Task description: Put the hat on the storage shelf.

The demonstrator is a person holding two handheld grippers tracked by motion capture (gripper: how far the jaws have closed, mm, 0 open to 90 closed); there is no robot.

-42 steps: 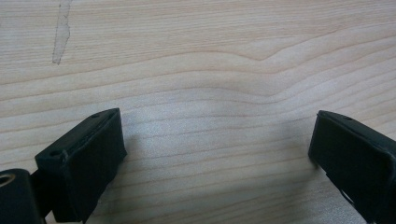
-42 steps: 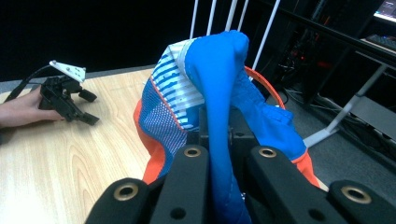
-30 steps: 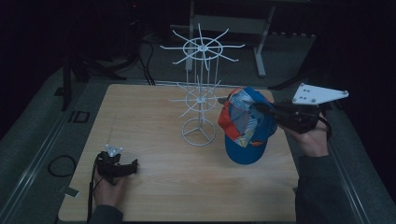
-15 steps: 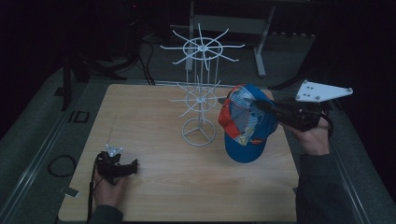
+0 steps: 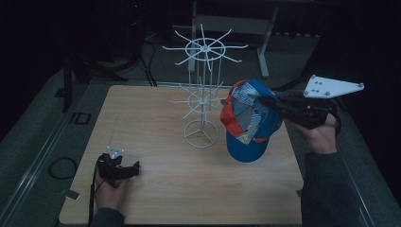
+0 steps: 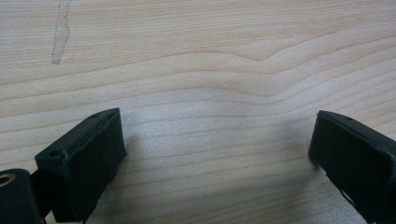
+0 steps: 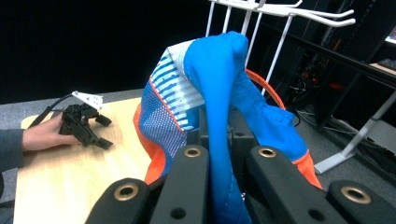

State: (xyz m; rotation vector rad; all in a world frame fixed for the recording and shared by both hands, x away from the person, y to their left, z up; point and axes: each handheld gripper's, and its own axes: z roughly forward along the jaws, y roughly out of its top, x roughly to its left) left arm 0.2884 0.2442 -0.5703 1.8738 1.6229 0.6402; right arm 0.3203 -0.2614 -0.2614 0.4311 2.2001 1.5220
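The right gripper (image 5: 265, 101), pinched shut on the cap's (image 5: 248, 120) soft, light fabric near the table's right edge, lets it droop; the left gripper (image 6: 215, 154) rests wide open.

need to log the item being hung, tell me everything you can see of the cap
The cap is a soft fabric baseball cap, blue with orange trim, striped panels and a mesh section. It hangs off the table, pinched in the shut right gripper, with its blue brim pointing down, beside the white wire rack; whether they touch is unclear.
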